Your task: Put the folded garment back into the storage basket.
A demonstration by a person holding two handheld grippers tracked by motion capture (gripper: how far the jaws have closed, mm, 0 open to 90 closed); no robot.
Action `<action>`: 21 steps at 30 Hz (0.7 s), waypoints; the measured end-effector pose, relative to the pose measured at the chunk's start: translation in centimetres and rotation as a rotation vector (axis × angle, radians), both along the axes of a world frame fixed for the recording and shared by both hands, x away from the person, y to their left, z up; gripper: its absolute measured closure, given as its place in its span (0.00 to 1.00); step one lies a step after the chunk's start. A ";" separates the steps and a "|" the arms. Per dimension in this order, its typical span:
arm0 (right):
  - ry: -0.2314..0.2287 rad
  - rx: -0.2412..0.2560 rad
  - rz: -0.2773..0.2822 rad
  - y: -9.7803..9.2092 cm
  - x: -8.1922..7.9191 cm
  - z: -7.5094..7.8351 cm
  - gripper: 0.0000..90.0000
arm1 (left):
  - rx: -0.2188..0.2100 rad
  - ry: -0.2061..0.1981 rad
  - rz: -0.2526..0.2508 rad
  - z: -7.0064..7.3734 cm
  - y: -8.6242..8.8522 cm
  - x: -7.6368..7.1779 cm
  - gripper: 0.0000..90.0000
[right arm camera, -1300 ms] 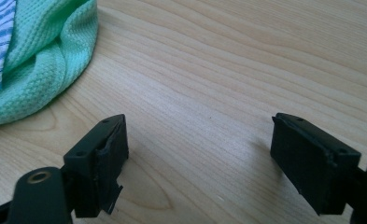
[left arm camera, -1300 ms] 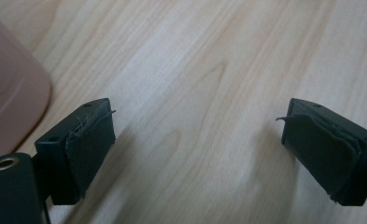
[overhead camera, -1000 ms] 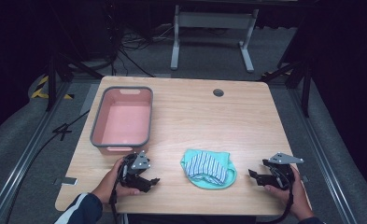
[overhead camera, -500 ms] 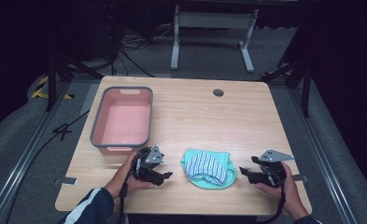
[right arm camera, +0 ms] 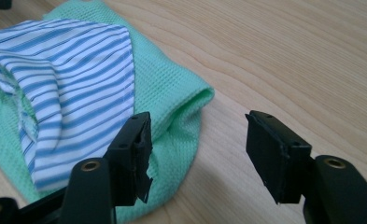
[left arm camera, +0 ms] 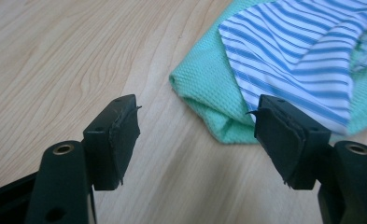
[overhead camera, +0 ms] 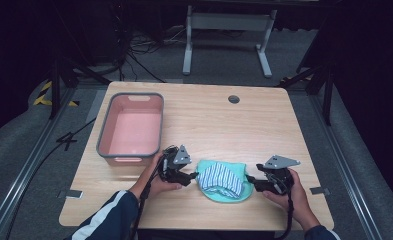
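Note:
A green cloth [overhead camera: 232,170] lies near the table's front edge with a blue-and-white striped cloth [overhead camera: 221,178] folded on top of it. My left gripper [overhead camera: 190,176] stands open right at the pile's left edge. In the left gripper view the green cloth [left arm camera: 204,88] and the striped cloth [left arm camera: 302,51] lie just ahead of the open left gripper [left arm camera: 197,128]. My right gripper [overhead camera: 252,182] is open at the pile's right edge. In the right gripper view the green fold [right arm camera: 181,98] reaches between the jaws of the right gripper [right arm camera: 197,140], beside the striped cloth [right arm camera: 74,79].
A pink bin with a grey rim [overhead camera: 104,145] stands at the left of the wooden table [overhead camera: 224,125]. A round cable hole [overhead camera: 234,99] sits near the far edge. Beyond the table a white frame [overhead camera: 224,22] stands on the dark floor.
Both grippers have moved inward toward the cloth pile, the left one rightward and the right one leftward, until their jaws reach its edges. The pile has not moved.

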State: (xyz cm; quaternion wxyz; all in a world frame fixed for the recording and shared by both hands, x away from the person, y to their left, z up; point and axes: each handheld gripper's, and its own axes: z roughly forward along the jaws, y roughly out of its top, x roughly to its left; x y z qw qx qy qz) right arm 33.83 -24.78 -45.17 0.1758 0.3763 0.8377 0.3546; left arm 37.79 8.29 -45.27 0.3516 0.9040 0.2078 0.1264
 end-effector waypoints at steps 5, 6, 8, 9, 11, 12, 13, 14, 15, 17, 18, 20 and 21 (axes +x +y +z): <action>0.017 0.002 -0.010 0.8 0.8 -0.1 0.50 | 0.000 0.008 0.016 -0.6 -1.2 1.0 0.35; 0.025 0.009 -0.023 1.1 1.3 -0.3 0.51 | 0.008 0.004 0.016 -0.9 -1.6 1.3 0.35; 0.034 0.007 -0.016 1.4 1.6 -0.5 0.51 | 0.005 0.010 0.020 -1.2 -1.9 1.6 0.35; 0.034 0.001 -0.016 1.6 1.7 -0.6 0.51 | 0.007 0.015 0.021 -1.4 -2.1 1.7 0.35; 0.038 -0.012 -0.013 2.0 1.9 -0.8 0.52 | 0.015 0.015 0.013 -1.7 -2.4 1.9 0.34; 0.038 -0.012 -0.013 2.0 1.9 -0.8 0.52 | 0.015 0.015 0.013 -1.7 -2.4 1.9 0.34; 0.048 -0.027 -0.019 2.5 2.1 -1.1 0.52 | 0.016 0.024 0.011 -1.9 -2.6 2.0 0.34; 0.048 -0.027 -0.019 2.5 2.1 -1.1 0.52 | 0.016 0.024 0.011 -1.9 -2.6 2.0 0.34; 0.059 -0.034 -0.019 2.6 2.3 -1.4 0.52 | 0.016 0.028 0.009 -2.0 -2.7 2.1 0.33; 0.062 -0.033 -0.020 2.6 2.3 -1.5 0.51 | 0.008 0.030 0.006 -2.1 -2.7 2.1 0.33; 0.062 -0.023 -0.024 2.4 2.3 -1.6 0.50 | 0.004 0.040 0.008 -2.2 -2.6 2.2 0.33; 0.067 -0.013 -0.033 2.3 2.4 -1.8 0.48 | -0.013 0.059 0.006 -2.3 -2.5 2.3 0.34; 0.063 -0.015 -0.034 2.2 2.5 -1.8 0.47 | -0.032 0.086 0.007 -2.4 -2.3 2.5 0.34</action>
